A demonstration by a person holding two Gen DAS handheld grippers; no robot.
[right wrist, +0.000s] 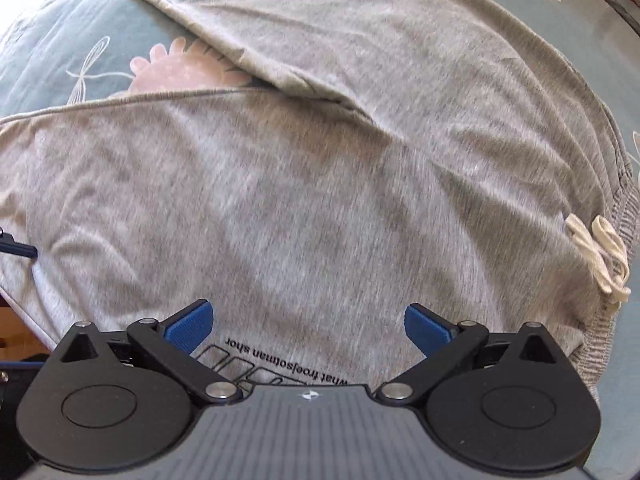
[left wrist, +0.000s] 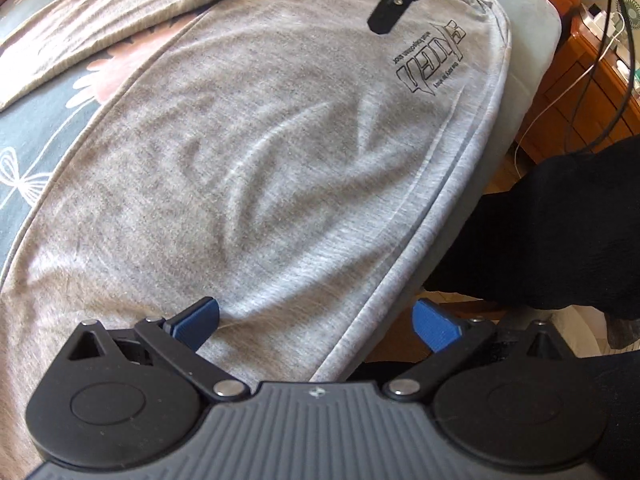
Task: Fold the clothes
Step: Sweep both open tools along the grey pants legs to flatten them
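Grey jersey trousers [left wrist: 260,160] lie spread on a bed, with a black printed logo [left wrist: 432,60] near the waist. My left gripper [left wrist: 316,312] hovers open above the cloth by the bed's edge, nothing between its blue pads. One black finger of the right gripper [left wrist: 400,4] shows at the top, above the logo. In the right wrist view the right gripper [right wrist: 308,316] stands wide open over the trousers [right wrist: 300,200], just past the logo [right wrist: 288,360], and holds nothing. A white drawstring [right wrist: 600,256] hangs at the ribbed waistband on the right. The other leg [right wrist: 360,20] angles away.
The bed cover [left wrist: 24,140] is blue-grey with pink flowers and white dragonflies [right wrist: 84,76]. A person's dark clothing [left wrist: 560,220] is beside the bed edge at right. Wooden furniture [left wrist: 592,92] with cables stands beyond it.
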